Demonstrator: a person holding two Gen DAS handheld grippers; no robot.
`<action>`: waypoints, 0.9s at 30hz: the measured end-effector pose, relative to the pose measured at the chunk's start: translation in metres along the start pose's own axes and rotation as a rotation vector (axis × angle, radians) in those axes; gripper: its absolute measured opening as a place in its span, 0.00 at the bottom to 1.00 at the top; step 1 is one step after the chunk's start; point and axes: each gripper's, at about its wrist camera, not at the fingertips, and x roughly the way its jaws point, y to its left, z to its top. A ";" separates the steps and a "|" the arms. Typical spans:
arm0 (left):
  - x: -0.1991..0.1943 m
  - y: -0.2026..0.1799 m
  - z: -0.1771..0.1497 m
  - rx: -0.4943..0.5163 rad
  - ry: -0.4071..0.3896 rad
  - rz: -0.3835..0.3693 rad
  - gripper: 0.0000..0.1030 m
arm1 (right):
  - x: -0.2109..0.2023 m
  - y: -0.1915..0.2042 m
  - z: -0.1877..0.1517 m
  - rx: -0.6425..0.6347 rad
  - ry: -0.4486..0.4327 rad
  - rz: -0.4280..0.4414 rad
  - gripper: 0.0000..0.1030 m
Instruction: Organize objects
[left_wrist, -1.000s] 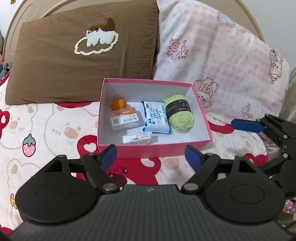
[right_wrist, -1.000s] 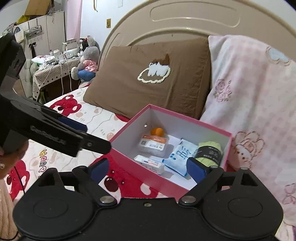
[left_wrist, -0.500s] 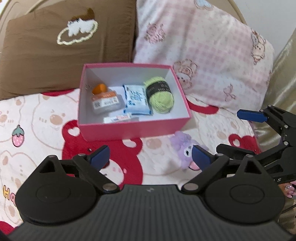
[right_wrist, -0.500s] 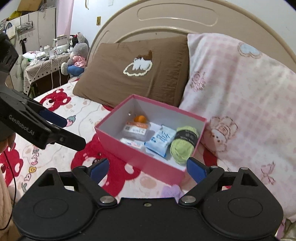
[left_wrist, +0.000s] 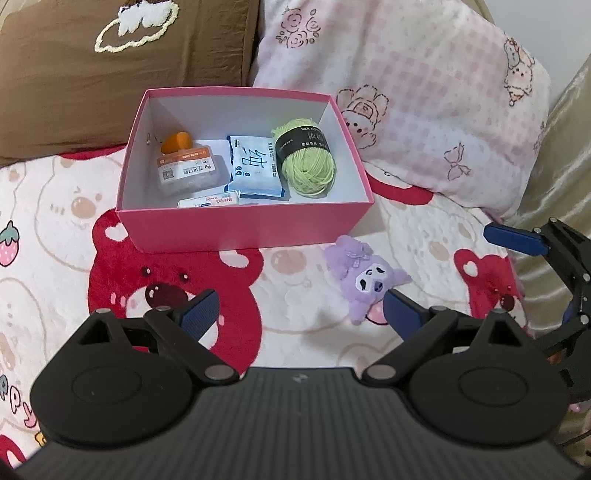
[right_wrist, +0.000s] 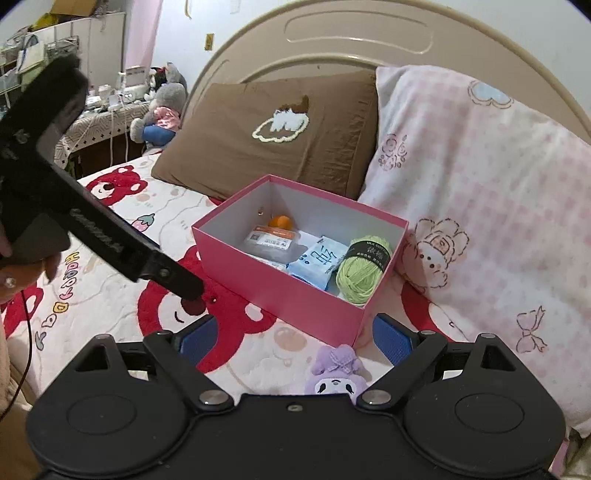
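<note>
A pink box stands on the bed. It holds a green yarn ball, a blue tissue pack, a clear packet with an orange label, an orange ball and a small white pack. A purple plush toy lies on the blanket just in front of the box's right corner. My left gripper is open and empty, before the box. My right gripper is open and empty, just above the plush.
A brown pillow and a pink checked pillow lean behind the box. The bed has a bear-print blanket. A beige headboard stands behind. A cluttered table with plush toys stands far left.
Both grippers have pulled back from the box and tilted down. The purple plush toy has come into view in front of the box. Both stay open.
</note>
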 end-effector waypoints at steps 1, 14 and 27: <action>0.003 -0.002 -0.002 0.009 -0.002 0.006 0.93 | 0.001 0.000 -0.004 -0.009 -0.008 -0.002 0.90; 0.043 -0.021 -0.026 0.052 0.003 -0.029 0.93 | 0.039 -0.011 -0.049 -0.009 0.105 -0.027 0.90; 0.100 -0.036 -0.041 -0.004 -0.056 -0.062 0.93 | 0.080 -0.022 -0.082 -0.048 0.147 -0.031 0.90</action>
